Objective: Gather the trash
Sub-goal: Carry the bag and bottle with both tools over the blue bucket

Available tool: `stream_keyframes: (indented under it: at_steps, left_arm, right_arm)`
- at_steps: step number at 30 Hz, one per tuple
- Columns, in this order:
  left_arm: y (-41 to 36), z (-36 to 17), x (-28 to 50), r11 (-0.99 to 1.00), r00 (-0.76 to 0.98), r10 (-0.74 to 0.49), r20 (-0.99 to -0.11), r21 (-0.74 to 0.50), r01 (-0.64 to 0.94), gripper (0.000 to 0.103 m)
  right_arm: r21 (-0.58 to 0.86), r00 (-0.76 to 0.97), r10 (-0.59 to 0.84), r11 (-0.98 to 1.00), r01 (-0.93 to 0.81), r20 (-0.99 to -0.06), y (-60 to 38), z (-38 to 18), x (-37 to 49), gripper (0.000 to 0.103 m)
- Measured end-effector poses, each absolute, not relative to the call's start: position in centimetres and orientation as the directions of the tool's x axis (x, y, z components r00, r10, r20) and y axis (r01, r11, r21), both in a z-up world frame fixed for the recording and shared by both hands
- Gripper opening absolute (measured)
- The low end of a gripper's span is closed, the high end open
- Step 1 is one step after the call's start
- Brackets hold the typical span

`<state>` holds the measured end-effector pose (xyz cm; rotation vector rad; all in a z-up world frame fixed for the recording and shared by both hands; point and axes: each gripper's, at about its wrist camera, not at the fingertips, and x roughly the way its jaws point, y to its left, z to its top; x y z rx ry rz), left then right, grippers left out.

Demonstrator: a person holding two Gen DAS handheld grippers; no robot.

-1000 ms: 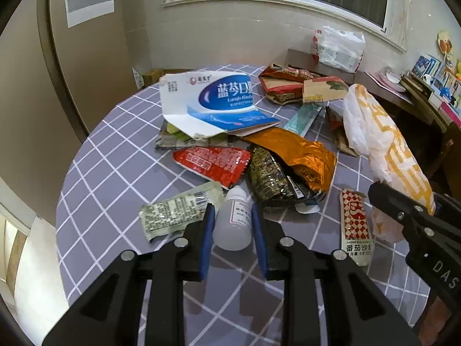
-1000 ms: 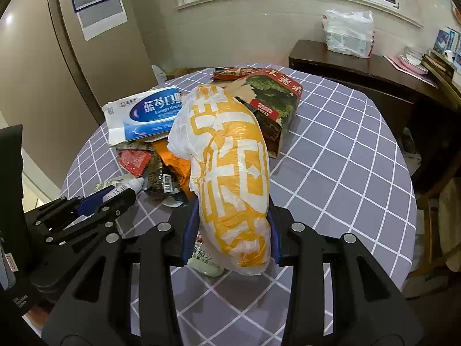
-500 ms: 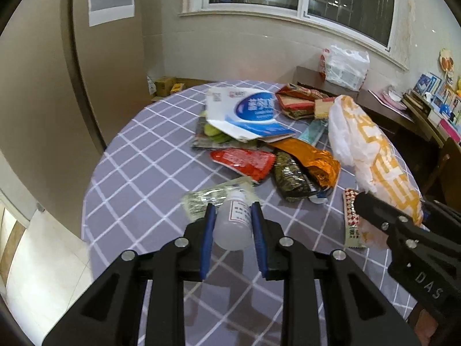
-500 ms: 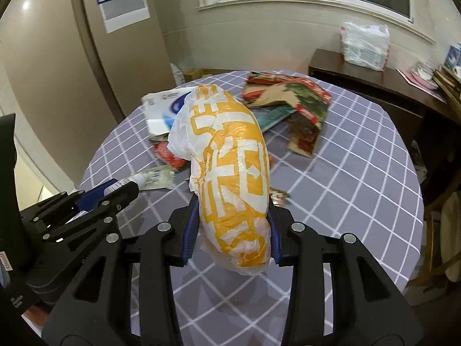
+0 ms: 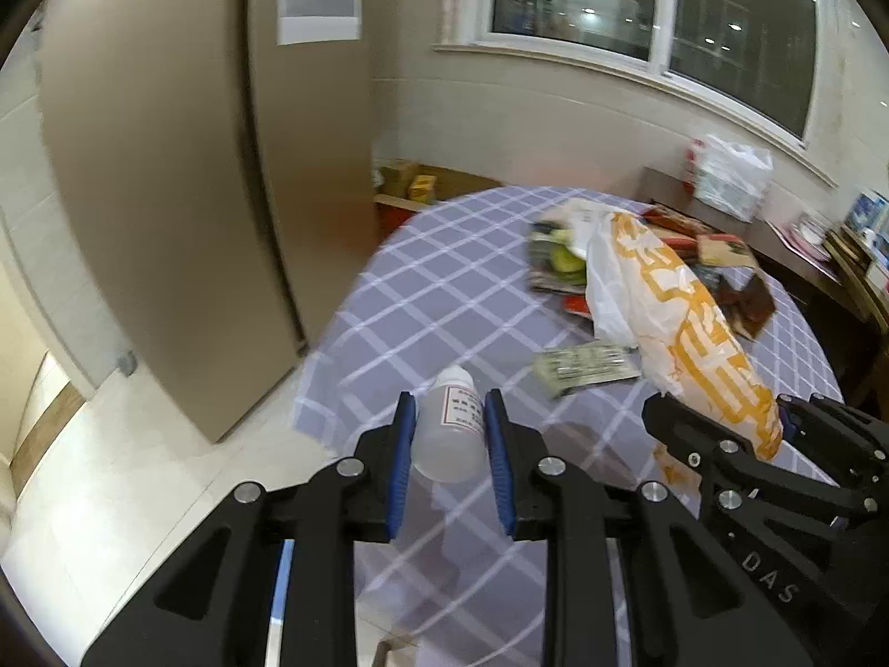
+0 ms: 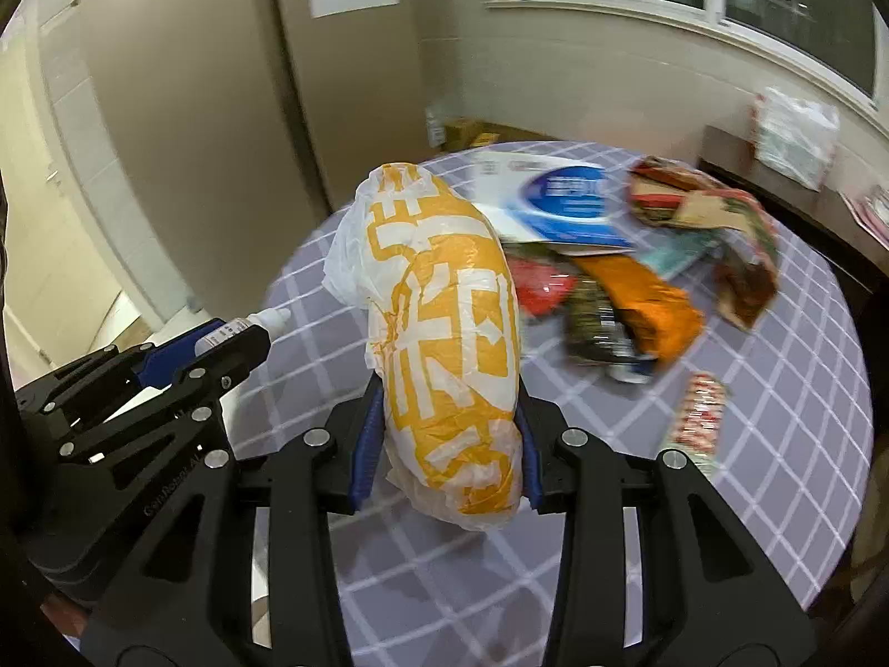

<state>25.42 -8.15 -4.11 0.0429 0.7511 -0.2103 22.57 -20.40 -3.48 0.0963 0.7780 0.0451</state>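
My left gripper (image 5: 449,422) is shut on a small white plastic bottle (image 5: 451,428) and holds it in the air over the table's near left edge; it also shows in the right wrist view (image 6: 244,328). My right gripper (image 6: 447,439) is shut on a stuffed white and orange plastic bag (image 6: 444,333), lifted above the table; the bag also shows in the left wrist view (image 5: 678,322). Loose wrappers lie on the round checked table (image 6: 778,389): a blue and white box (image 6: 555,205), an orange foil pouch (image 6: 644,305), a red packet (image 6: 533,289) and a ketchup sachet (image 6: 697,417).
A beige door and wall (image 5: 166,194) stand to the left of the table, with tiled floor (image 5: 139,489) below. A dark sideboard (image 5: 778,244) with a white bag (image 5: 728,178) stands behind the table under the window. Small boxes (image 5: 411,186) sit on the floor.
Both grippers have lifted and pulled back to the left, away from the wrapper pile, each carrying its item. The bottle now hangs over the table's edge.
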Motion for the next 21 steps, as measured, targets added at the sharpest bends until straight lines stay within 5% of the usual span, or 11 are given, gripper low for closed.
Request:
stream_keyframes:
  at_steps: [21]
  left_arm:
    - [6.2, -7.8, 24.3, 0.988, 0.648, 0.059, -0.759, -0.049, -0.147, 0.025]
  right_arm:
    - [0.091, 0.588, 0.257, 0.95, -0.297, -0.767, -6.2, -6.6, 24.5, 0.04]
